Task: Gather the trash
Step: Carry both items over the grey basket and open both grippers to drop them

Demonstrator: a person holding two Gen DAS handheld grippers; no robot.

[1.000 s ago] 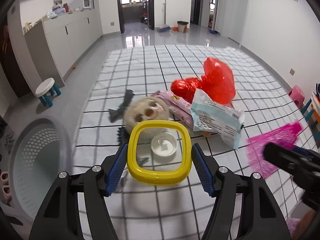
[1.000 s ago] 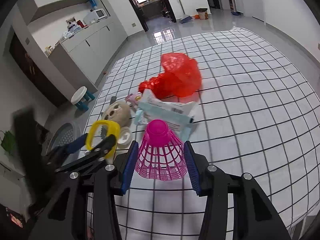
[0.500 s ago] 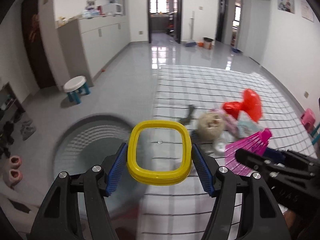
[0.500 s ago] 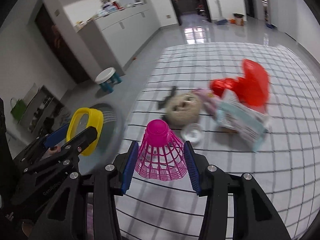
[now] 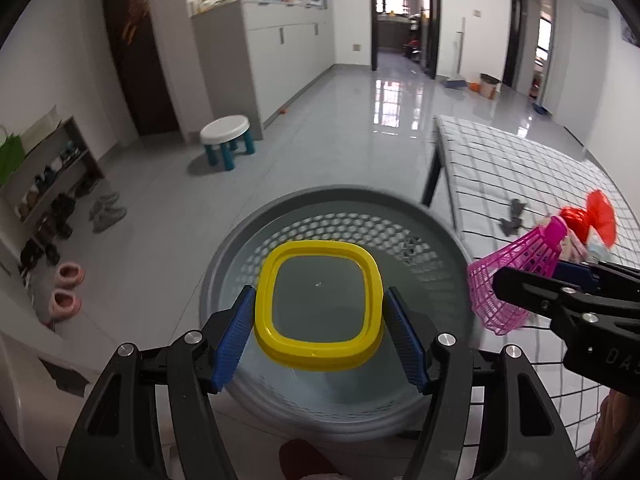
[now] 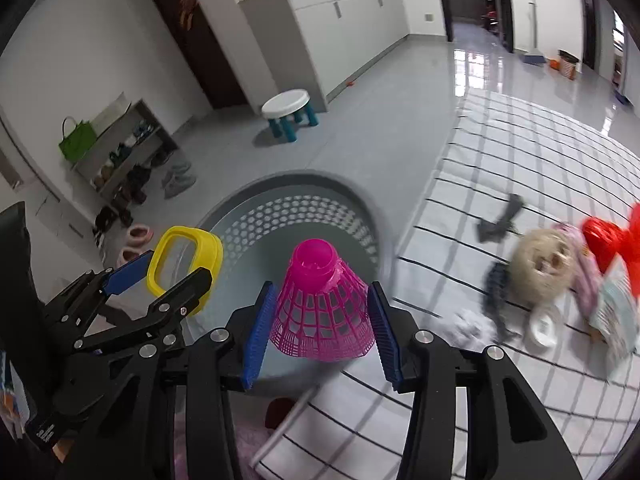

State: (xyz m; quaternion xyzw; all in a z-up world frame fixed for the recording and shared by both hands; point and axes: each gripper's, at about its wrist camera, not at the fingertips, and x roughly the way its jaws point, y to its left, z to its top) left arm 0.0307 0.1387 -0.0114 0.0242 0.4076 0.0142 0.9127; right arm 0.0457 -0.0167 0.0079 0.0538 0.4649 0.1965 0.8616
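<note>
My left gripper [image 5: 320, 324] is shut on a yellow-rimmed clear lid [image 5: 318, 354] and holds it over the round grey perforated basket [image 5: 240, 256] on the floor. It also shows in the right wrist view [image 6: 160, 280] with the lid [image 6: 200, 252]. My right gripper [image 6: 320, 320] is shut on a pink plastic mesh shuttlecock [image 6: 320, 312], held above the basket's [image 6: 344, 196] right edge. The shuttlecock also shows in the left wrist view [image 5: 516, 276].
A table with a white checked cloth [image 6: 520, 152] carries a red bag [image 6: 604, 236], a beige plush ball [image 6: 540, 272], a small white cup [image 6: 542, 320], wrappers and a dark scrap. A small white stool [image 5: 226, 136], shoe rack [image 5: 52, 184] and pink slippers [image 5: 66, 292] stand on the floor.
Both grippers have swung left, away from the table, with their objects. The basket now lies directly under the lid, and the table trash has shifted to the right edge.
</note>
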